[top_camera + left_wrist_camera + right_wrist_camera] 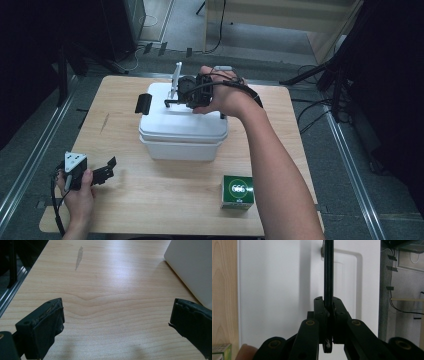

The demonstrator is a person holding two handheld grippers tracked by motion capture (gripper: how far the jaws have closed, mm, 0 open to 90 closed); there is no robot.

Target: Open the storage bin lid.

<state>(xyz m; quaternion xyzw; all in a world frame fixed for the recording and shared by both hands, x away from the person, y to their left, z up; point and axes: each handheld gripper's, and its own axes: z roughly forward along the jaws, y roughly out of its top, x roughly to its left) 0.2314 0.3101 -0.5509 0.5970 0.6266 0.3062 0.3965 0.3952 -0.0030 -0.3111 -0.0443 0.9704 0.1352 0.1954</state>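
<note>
**Handle of white box clamped by right gripper**

Handle [328, 277]: thin, black, runs straight up from between the right gripper's jaws in the right gripper view. Jaws clenched on it, pads pressed against both of its sides. One end meets the lid near a small pivot at the top of that view.

White box [183, 131]: lidded plastic container, roughly mid-table in the high view, slightly toward the far side. Lid on. Black latch [143, 103] sticks out at its left end. Lid surface has a shallow recessed outline behind the handle.

Right gripper [186, 93]: held over the far part of the lid, the person's hand [223, 96] wrapped round its body, forearm stretching in from the bottom right. Cable loops over the wrist.

Left gripper [107, 168]: low at the near left of the table, well apart from the box, held in the left hand [79, 192]. Grey three-cornered plate on top. Jaws released, standing wide apart, bare wood between them in the left gripper view; a corner of the white box shows at the upper right there.

Green carton [237, 191]: small, white round mark on top, near right of the table, in front of the box and apart from it.

Table [150, 210]: light wood, one dark streak [104, 123] left of the box.
</note>
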